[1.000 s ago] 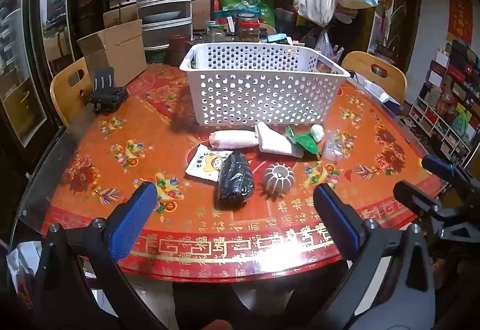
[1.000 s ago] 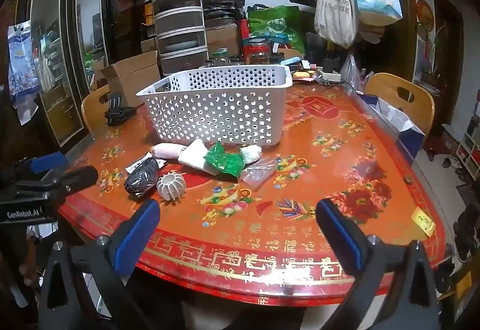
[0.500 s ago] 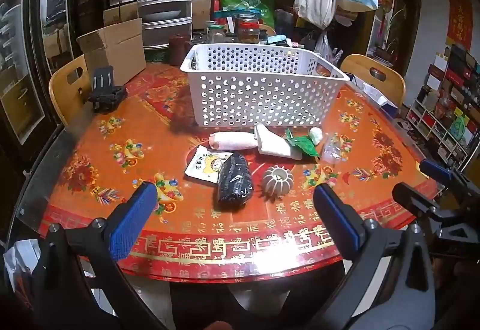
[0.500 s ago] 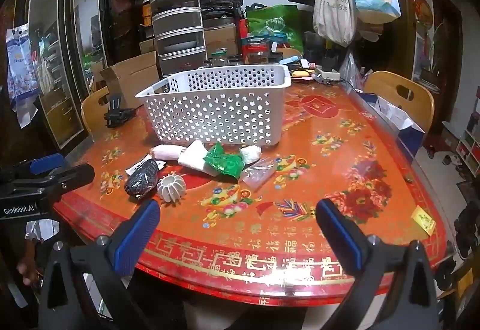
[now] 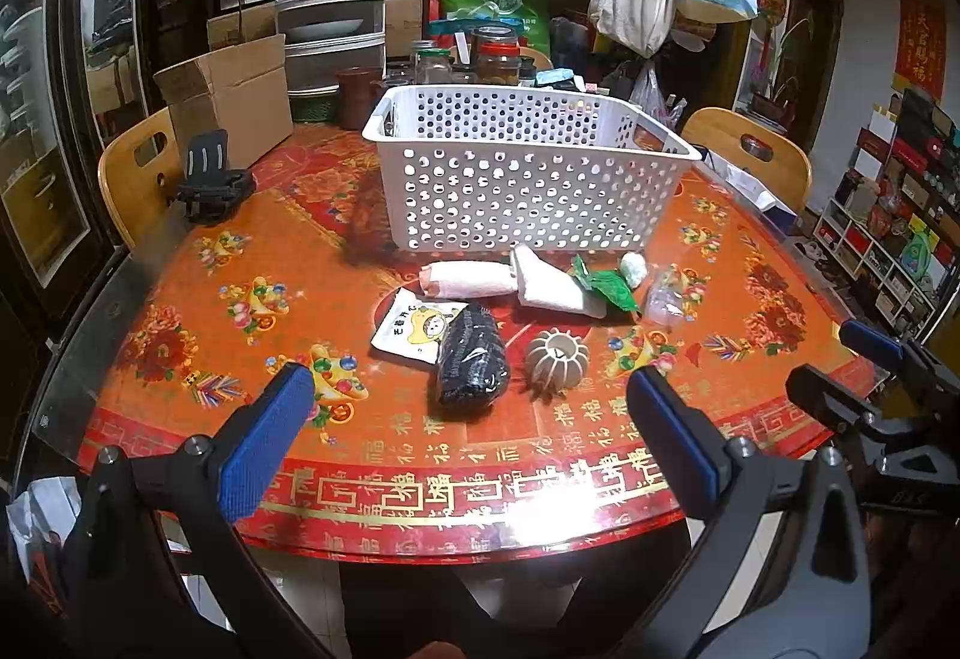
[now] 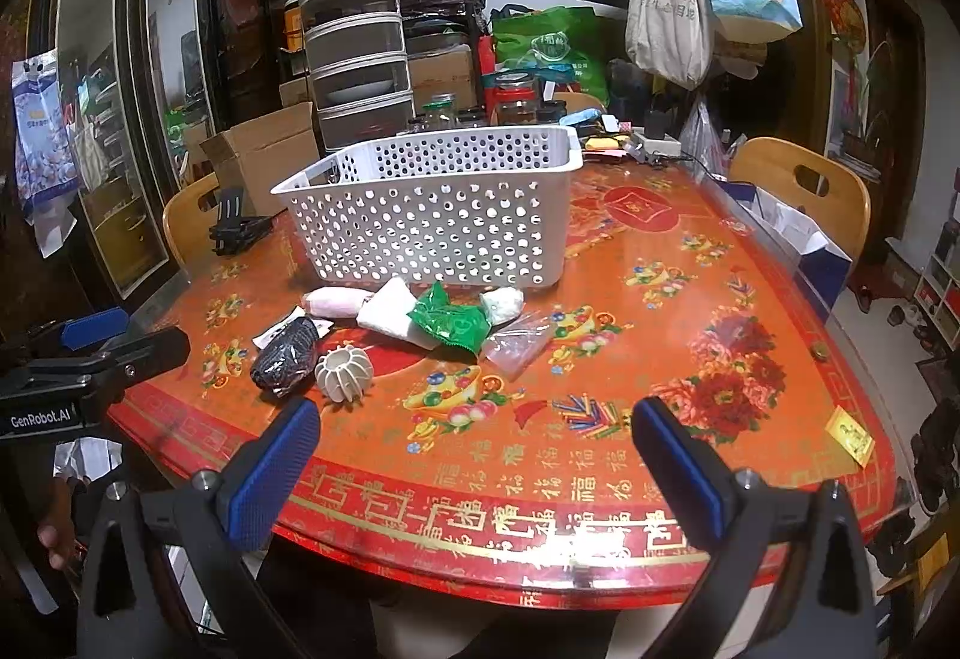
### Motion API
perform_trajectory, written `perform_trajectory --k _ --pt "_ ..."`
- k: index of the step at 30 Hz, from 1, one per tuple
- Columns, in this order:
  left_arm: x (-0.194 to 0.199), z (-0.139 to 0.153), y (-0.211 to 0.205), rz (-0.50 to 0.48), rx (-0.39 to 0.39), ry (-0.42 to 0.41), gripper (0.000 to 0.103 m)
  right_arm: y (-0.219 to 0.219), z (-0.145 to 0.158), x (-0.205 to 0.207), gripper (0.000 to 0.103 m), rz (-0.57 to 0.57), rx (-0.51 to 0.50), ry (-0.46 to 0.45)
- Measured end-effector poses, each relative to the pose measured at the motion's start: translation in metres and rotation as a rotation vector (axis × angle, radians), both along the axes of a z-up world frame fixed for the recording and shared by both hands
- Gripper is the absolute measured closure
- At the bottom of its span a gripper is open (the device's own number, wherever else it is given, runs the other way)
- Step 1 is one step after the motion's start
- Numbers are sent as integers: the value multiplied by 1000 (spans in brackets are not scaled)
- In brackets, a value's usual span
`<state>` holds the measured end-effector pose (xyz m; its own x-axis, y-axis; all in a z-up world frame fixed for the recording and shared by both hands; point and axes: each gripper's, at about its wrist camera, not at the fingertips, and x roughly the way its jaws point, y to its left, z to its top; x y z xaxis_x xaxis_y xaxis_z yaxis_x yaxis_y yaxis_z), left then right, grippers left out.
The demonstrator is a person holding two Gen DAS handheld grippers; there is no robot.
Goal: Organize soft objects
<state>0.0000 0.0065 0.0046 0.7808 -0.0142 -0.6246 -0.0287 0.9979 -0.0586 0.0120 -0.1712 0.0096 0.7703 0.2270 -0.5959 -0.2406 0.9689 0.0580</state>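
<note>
Soft objects (image 5: 471, 359) lie before the white basket (image 5: 528, 197); left tongs (image 5: 474, 407) and right tongs (image 6: 477, 437) hover spread, holding nothing.

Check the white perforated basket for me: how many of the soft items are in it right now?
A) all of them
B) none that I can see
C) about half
B: through the holes of the white basket nothing shows inside, and the black bundle, pink roll and green packet all lie on the table in front of it.

Wooden chairs (image 5: 137, 173) flank red round table (image 5: 180, 335).
</note>
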Motion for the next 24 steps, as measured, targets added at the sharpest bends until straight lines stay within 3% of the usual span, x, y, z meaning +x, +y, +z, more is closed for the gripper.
perform_trajectory --k 24 --pt "0 0 1 -3 -3 0 0 2 -2 0 0 5 0 7"
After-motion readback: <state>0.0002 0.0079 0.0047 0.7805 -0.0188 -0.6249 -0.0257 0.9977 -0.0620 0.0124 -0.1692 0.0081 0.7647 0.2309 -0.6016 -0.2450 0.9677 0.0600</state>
